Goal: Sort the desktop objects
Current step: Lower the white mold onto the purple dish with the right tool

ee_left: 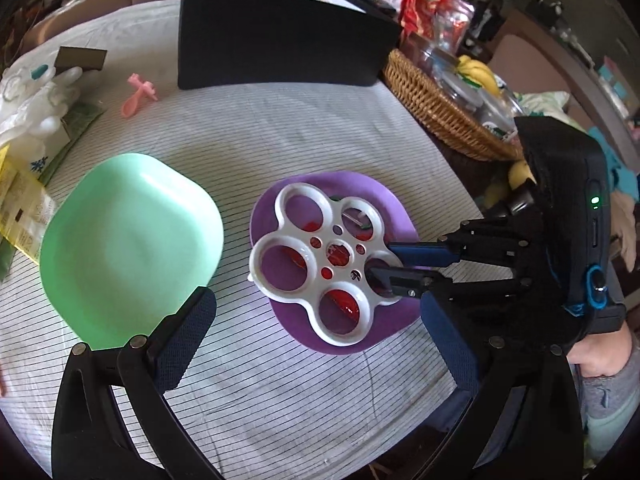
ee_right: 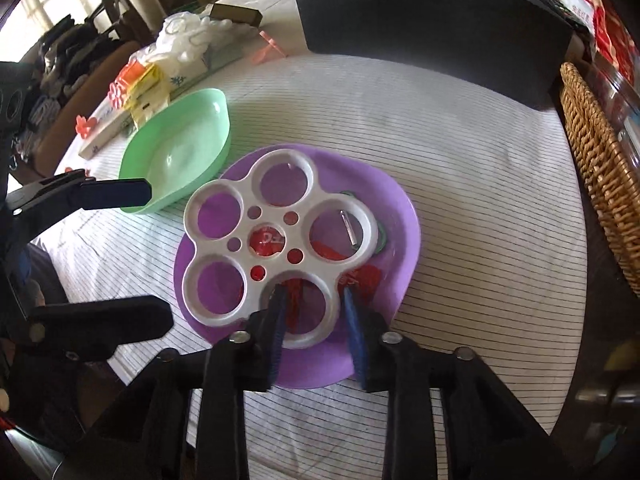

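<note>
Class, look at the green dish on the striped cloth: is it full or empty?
Empty. Both wrist views show the green dish with a bare, smooth inside; the clutter lies beside it on the cloth, not in it.

We note a round table under a striped white cloth [ee_left: 304,128] bearing a green dish [ee_left: 128,248], purple plate [ee_left: 360,332], black box [ee_left: 280,44], pink spoon [ee_left: 138,94], wicker basket [ee_left: 436,108] and packets [ee_left: 24,196] at its left edge.

Your holed tray [ee_right: 280,256] lies on the plate [ee_right: 400,216] mid-desk [ee_right: 460,152]. The dish [ee_right: 180,152] sits just left, the box [ee_right: 432,28] at the far edge, the wicker basket [ee_right: 604,168] off the right edge.
</note>
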Demonstrator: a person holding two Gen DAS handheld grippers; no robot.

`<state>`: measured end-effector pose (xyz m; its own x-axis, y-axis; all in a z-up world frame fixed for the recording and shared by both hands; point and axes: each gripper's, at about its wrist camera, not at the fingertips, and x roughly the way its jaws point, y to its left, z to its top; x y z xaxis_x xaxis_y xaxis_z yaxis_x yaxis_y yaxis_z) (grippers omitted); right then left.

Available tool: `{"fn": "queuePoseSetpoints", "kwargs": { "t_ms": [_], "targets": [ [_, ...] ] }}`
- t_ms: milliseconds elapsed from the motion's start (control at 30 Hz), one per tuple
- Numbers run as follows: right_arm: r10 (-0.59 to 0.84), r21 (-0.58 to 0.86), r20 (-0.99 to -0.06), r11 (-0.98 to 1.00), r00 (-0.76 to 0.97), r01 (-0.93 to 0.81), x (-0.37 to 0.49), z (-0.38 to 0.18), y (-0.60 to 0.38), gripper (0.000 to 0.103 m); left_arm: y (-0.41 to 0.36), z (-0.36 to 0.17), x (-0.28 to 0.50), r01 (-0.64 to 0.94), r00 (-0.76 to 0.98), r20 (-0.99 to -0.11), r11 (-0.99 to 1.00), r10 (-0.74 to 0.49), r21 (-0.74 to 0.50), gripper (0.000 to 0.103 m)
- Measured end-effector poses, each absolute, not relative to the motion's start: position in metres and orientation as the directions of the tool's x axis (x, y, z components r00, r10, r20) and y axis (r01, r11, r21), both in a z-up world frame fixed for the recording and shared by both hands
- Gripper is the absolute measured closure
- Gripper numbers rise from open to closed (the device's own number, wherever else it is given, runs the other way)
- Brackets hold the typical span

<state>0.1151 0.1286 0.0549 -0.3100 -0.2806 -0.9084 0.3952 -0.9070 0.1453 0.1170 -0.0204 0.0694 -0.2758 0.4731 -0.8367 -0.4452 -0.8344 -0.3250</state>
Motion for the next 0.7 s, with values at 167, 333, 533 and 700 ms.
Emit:
{"fn": "queuePoseSetpoints", "kwargs": {
  "t_ms": [167,333,533,700],
  "targets": [
    [-0.315,0.171,-0.885,-0.906,-0.344,0.388,0.116,0.062,0.135,0.088,-0.020,0.066,0.115,-0.441,-0.244,-0.813,-0.807,0.528,-0.392,0.001],
    [-0.340,0.194,-0.869,-0.902,-0.359,0.385,0.117,0.066,0.140,0.089,-0.019,0.060,0.111,-0.423,-0.213,-0.795,-0.787,0.568,-0.449,0.001],
    [-0.318,0.191,-0.882,-0.916,-0.347,0.352,0.115,0.062,0.144,0.085,-0.024,0.063,0.105,-0.375,-0.257,-0.797,-0.816,0.547,-0.440,0.001],
    [-0.268,0.132,-0.913,-0.908,-0.307,0.398,0.116,0.050,0.130,0.085,-0.018,0.052,0.093,-0.350,-0.229,-0.823,-0.833,0.520,-0.429,0.003]
  ]
}}
